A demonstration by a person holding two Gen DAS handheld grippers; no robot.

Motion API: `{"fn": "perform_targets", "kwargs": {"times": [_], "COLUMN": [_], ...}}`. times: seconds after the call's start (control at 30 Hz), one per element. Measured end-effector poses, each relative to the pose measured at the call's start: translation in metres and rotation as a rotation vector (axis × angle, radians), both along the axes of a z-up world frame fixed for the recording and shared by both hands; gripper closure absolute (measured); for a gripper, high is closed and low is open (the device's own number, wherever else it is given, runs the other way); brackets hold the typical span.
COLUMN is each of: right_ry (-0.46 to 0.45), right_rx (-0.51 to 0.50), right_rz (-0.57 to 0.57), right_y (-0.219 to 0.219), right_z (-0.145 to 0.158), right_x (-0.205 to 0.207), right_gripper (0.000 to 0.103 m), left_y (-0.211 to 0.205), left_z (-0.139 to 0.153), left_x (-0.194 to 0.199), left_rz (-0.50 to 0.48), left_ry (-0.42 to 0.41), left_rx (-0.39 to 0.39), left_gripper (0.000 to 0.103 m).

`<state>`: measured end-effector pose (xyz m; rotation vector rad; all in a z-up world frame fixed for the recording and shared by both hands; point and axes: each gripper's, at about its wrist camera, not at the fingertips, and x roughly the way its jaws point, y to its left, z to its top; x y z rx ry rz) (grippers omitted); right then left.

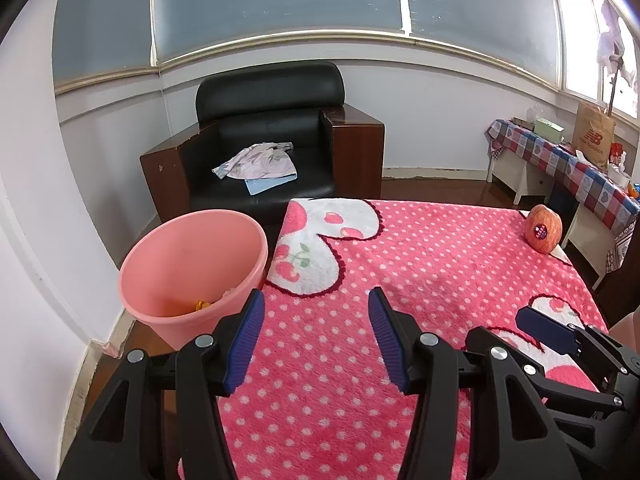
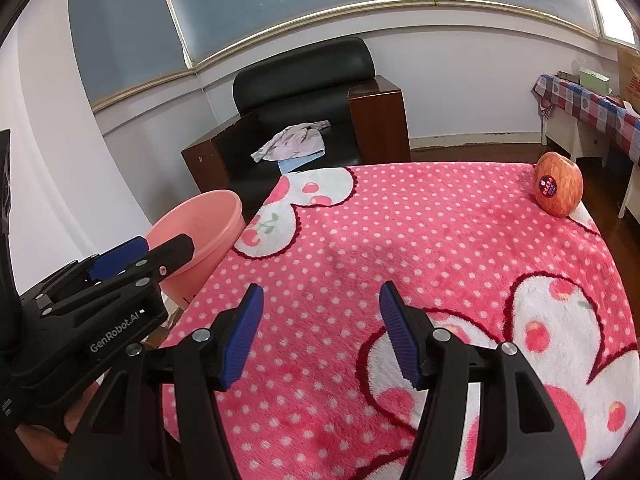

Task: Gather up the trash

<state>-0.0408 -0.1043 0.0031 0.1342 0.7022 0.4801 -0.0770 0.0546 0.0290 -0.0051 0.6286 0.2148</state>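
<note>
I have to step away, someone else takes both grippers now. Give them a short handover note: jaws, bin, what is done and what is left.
Left gripper: jaws open, empty, over the pink blanket near the bin.
Right gripper: jaws open, empty, over the blanket's middle.
Pink bin: on the floor at the blanket's left edge; some orange scraps lie at the bottom.
Done: no loose trash shows on the blanket.
Left: only an apple with a sticker stands at the far right corner, looking whole; likely not trash. Check before binning.

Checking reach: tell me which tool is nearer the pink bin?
The left tool, its fingers beside the pink bin; the right tool is over the blanket's middle.
</note>
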Motion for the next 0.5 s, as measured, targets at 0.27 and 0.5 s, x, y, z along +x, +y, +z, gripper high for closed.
{"fn": "perform_targets", "kwargs": {"times": [0.27,0.5], "right_ry": [0.001,0.008], "right_rx": [0.002,0.001], "right_rz": [-0.002,-0.003], "right_y": [-0.0011,-0.0016], "right_z": [-0.0003,-0.0018], "right_x": [0.0005,0.0017], "right_gripper": [0.042,0.042], "left_y": [-0.0007,-0.0034], "left_z": [-0.0002,-0.0009], "left_x": [0.0004,0.0012], "left_rz": [0.000,-0.003], "left_ry": [0.000,0.002], "left_rx": [0.001,0.002], "left_gripper": [0.050,0.050]}}
